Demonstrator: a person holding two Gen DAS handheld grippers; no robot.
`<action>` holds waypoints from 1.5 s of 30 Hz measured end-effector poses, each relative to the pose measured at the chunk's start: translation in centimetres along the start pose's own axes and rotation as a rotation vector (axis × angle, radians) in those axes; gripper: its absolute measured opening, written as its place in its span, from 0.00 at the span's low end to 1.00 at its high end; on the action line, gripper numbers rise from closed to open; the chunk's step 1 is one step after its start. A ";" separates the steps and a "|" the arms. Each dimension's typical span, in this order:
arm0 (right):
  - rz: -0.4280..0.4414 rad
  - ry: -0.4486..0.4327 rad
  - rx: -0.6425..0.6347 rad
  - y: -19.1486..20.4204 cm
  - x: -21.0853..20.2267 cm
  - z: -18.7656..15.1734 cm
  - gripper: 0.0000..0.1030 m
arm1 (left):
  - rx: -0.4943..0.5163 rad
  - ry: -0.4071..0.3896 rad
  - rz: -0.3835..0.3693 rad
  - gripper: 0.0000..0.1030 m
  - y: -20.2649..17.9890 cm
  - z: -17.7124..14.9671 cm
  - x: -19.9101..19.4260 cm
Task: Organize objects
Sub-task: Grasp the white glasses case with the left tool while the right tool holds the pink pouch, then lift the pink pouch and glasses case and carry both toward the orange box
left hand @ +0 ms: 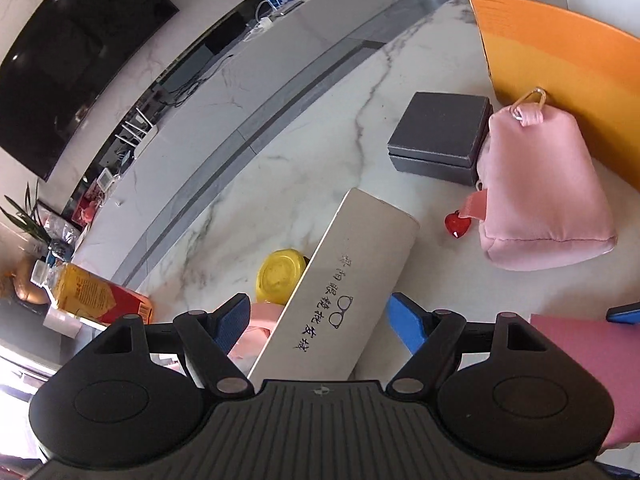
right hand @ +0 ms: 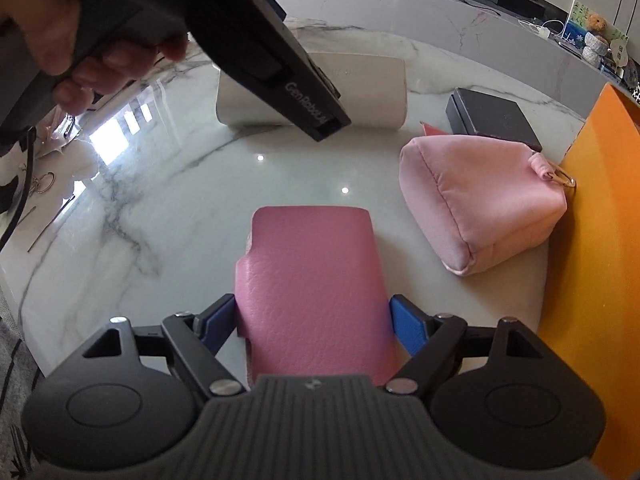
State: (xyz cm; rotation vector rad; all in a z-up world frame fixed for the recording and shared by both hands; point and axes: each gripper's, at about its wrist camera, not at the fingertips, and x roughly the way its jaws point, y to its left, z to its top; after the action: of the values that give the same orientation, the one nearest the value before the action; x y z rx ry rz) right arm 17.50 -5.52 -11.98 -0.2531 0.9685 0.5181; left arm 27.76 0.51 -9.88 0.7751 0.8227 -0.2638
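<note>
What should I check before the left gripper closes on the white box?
1. Left gripper open: ok.
2. White box between its fingers: ok.
3. Pads touching the box: not ok, gaps on both sides.
4. Pouch clear of the box: ok.
5. Right gripper shut on the pink case: ok.

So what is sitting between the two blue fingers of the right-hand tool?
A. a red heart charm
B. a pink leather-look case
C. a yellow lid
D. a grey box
B: the right wrist view shows the pink case lying between the right tool and its blue pads.
</note>
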 end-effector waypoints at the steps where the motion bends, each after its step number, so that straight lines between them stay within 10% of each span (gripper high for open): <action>1: 0.002 -0.001 0.000 0.0 0.0 0.0 0.80 | 0.009 0.020 -0.031 0.87 0.2 0.1 0.6; 4: 0.007 -0.006 0.001 -0.1 0.0 0.0 0.80 | -0.021 0.073 -0.155 0.89 1.3 0.3 2.2; 14: 0.013 -0.013 0.001 -0.3 0.1 0.1 0.80 | 0.007 0.131 -0.176 0.74 1.7 0.2 4.7; 45: -0.011 0.021 -0.030 -0.7 0.1 -0.8 0.92 | -0.573 0.320 -0.185 0.71 -1.6 -9.4 -4.6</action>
State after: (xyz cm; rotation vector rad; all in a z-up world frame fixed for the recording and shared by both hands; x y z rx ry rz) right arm 17.39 -6.45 -12.51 -0.2907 0.9800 0.5210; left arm 18.66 5.74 -11.34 0.2008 1.2052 -0.0563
